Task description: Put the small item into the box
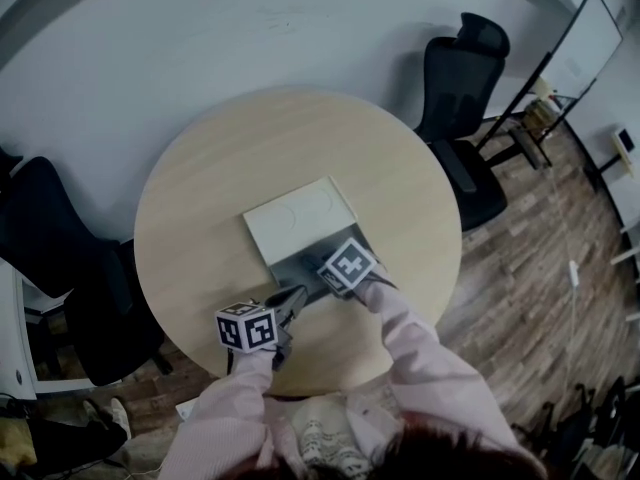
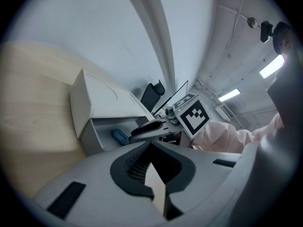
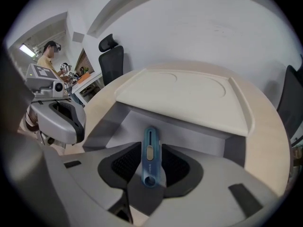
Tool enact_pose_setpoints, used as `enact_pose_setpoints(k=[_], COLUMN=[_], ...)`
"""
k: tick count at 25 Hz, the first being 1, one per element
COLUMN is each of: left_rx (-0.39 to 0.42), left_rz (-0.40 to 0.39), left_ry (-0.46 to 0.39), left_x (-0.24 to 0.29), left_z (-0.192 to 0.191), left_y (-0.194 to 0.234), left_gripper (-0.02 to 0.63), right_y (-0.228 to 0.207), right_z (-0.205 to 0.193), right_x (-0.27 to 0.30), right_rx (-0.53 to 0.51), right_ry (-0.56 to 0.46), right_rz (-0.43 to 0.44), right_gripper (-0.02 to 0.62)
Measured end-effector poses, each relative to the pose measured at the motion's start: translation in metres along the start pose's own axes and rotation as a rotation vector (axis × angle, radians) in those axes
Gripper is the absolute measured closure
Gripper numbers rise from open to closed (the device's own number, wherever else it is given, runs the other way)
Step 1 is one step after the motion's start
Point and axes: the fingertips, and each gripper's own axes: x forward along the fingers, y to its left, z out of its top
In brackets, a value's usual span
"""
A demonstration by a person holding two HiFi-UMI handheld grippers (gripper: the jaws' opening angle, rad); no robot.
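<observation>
A small blue stick-shaped item (image 3: 150, 157) lies on the grey floor of the box (image 3: 124, 126), whose white lid (image 3: 184, 91) is slid back over the far half. My right gripper (image 3: 150, 178) stands open over the uncovered part, and the item lies between its pads untouched. The head view shows that gripper (image 1: 335, 273) at the box's near end (image 1: 300, 265). My left gripper (image 1: 290, 303) hovers just in front of the box near the table edge, open with nothing between its jaws. In the left gripper view the blue item (image 2: 120, 136) lies in the box below the right gripper's finger (image 2: 149, 127).
The box sits near the middle of a round wooden table (image 1: 200, 198). Black office chairs stand at the far right (image 1: 465, 98) and at the left (image 1: 60, 268). A whiteboard (image 1: 590, 38) leans at the right. A person (image 3: 47, 56) stands far off.
</observation>
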Motion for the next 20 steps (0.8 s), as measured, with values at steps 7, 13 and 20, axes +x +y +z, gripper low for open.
enact_pose_setpoints(k=[7, 13, 20], left_rx=[0.036, 0.128, 0.22], left_rz=[-0.03, -0.048, -0.068], left_ry=[-0.034, -0.079, -0.11], left_x=[-0.001, -0.006, -0.008], left_z=[0.011, 0.022, 0.033], left_y=[-0.008, -0.022, -0.038], left_gripper=[0.595, 0.595, 0.595], right_y=[0.011, 0.02, 0.029], right_z=[0.009, 0.016, 0.017], right_x=[-0.043, -0.076, -0.104], right_rx=[0.124, 0.216, 0.309], right_ry=[-0.23, -0.414, -0.558], right_rz=[0.006, -0.005, -0.009], right_gripper=[0.485, 0.528, 0.535])
